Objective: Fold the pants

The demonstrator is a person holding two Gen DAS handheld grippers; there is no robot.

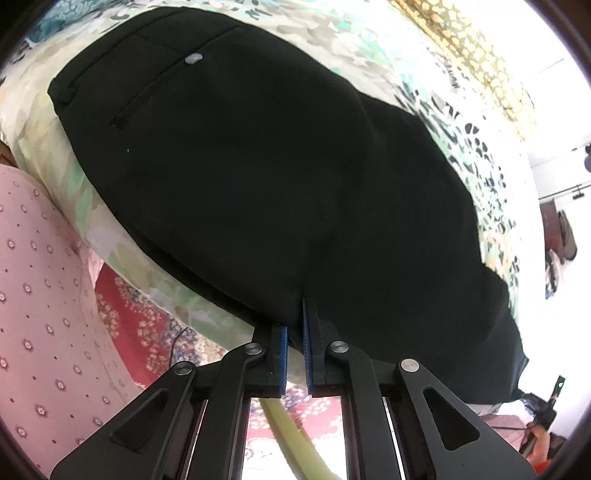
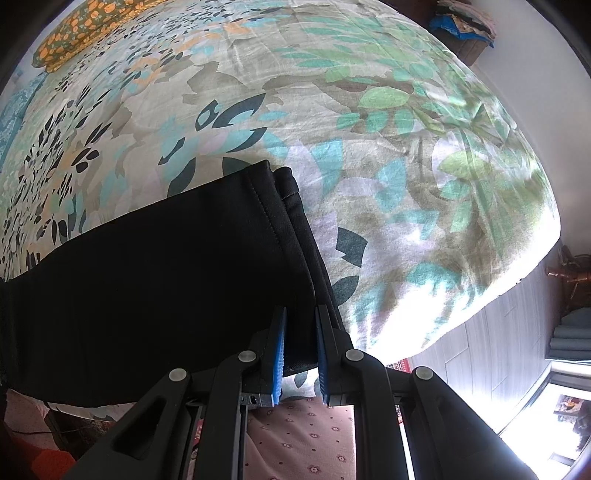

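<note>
Black fabric pants [image 1: 258, 177] lie flat on a bed with a leaf-print sheet in green, teal and grey [image 2: 388, 147]. They run along the bed's near edge.

Left wrist view: waist end at upper left, a welt back pocket with a small grey button [image 1: 193, 58] facing up. Left tongs [image 1: 295, 325] sit at the near edge of the pants, blue pads [image 1: 307, 354] set narrow. The black tips merge into the black cloth, so whether they pinch fabric: cannot tell. A pale yellow-green hose [image 1: 295, 439] passes under the tongs. Pink dotted fabric [image 1: 40, 295] lower left, red patterned rug [image 1: 129, 314] beside it.

Right wrist view: hem end of the pants [image 2: 184, 277], both leg cuffs stacked, stitched hem line visible, top cuff slightly offset from the lower one. Right tongs [image 2: 300, 332] straddle the near corner of the cuffs, a narrow gap between the blue pads [image 2: 277, 365] with cloth lying in it; pads are not clamped together. An orange-and-green floral pillow [image 2: 81, 33] sits at the far left of the bed. Grey plank floor [image 2: 498, 350] at right.
</note>
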